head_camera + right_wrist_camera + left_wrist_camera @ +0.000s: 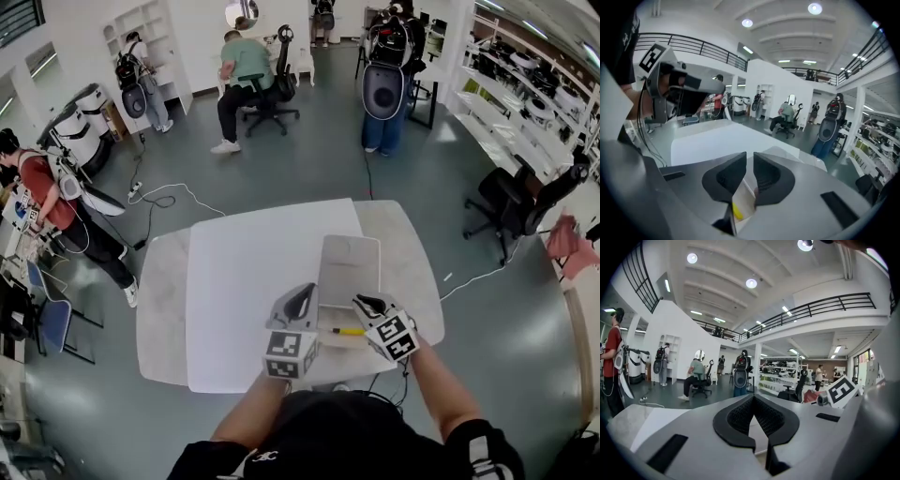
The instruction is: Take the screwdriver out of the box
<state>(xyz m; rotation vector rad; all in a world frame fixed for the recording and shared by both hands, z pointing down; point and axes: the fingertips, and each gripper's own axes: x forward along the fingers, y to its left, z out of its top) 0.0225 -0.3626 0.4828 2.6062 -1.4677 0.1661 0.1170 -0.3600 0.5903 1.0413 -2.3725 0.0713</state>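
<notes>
right now the screwdriver [349,331], its handle yellow, lies in the open box [349,267] near the front edge of the table [159,309], between the two grippers. the left gripper [302,298] is clenched, its tips meeting with nothing between them in the left gripper view [753,399]. the right gripper [367,303] hangs over the box with its jaws a narrow slit apart [750,161], pinching nothing. the yellow handle [737,211] shows below through that slit. a white sheet [253,281] covers most of the tabletop.
</notes>
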